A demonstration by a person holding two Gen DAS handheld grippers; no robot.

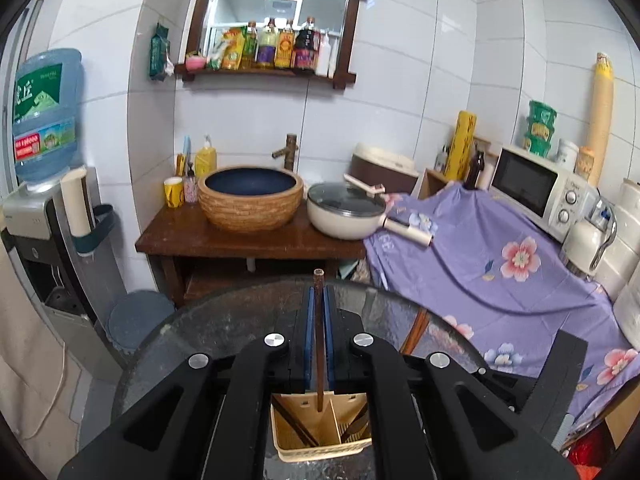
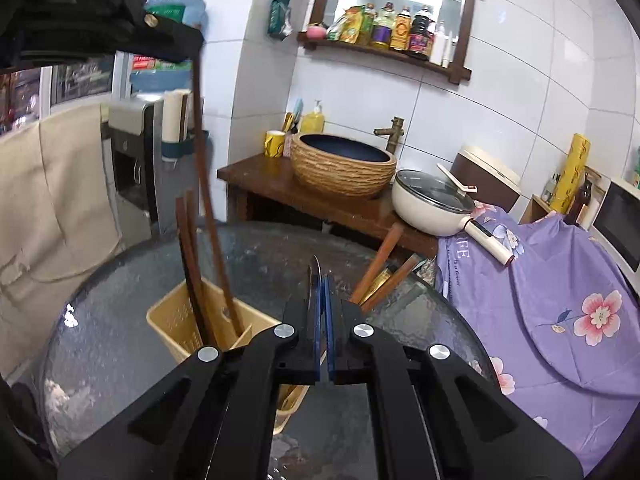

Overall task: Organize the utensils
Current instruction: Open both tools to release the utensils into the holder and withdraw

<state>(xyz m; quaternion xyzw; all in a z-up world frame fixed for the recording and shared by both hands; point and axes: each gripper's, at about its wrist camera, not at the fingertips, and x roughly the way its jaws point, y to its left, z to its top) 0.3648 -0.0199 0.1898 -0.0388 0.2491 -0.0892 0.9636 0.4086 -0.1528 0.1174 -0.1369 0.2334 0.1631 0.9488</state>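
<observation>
In the left wrist view my left gripper is shut on a brown chopstick. The chopstick stands upright, its lower end inside the left compartment of the yellow utensil holder. From the right wrist view that gripper hangs at upper left, with the chopstick reaching down into the holder beside two other chopsticks. My right gripper is shut on a thin metal utensil seen edge-on, above the table right of the holder. Wooden-handled utensils lie beyond it.
The holder stands on a round glass table. Behind it are a wooden washstand with a basin and a lidded pan. A purple floral cloth covers the surface at right, under a microwave. A water dispenser stands left.
</observation>
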